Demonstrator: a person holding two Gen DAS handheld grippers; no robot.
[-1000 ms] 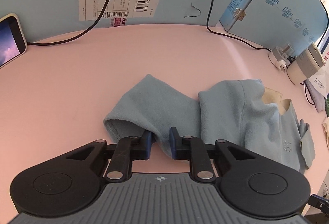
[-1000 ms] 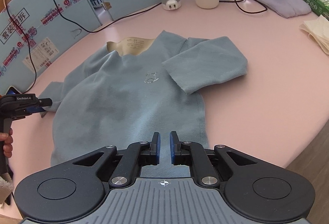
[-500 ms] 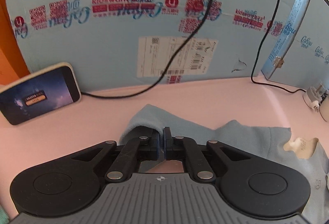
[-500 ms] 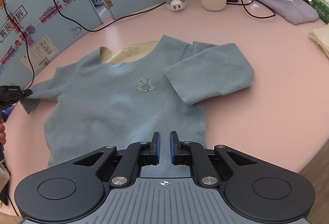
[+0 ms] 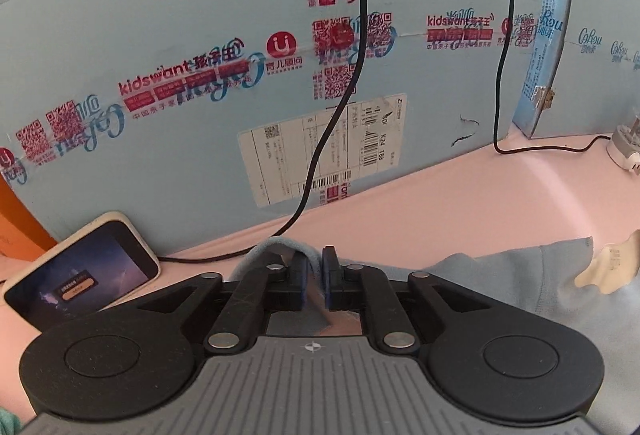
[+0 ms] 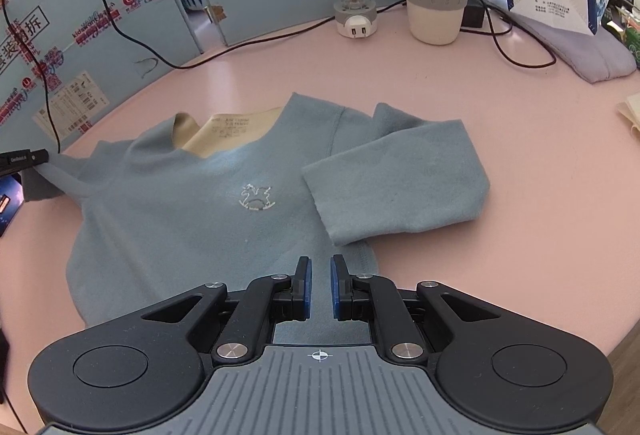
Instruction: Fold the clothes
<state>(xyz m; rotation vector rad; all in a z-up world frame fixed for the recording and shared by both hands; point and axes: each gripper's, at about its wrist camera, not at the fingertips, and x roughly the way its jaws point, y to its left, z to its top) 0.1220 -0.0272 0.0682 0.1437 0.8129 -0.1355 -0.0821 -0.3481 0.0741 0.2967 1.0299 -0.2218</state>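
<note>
Sweater point(image 6: 192, 219) sleeve edge sits between the left hand-held gripper's point(image 5: 315, 277) just-opening jaws; right hand-held gripper point(image 6: 320, 285) narrow, empty.

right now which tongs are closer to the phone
Left. The left tongs sit right beside the phone, with the blue top's sleeve between their pads. The right tongs hover over the top's hem, a garment's width away.
</note>
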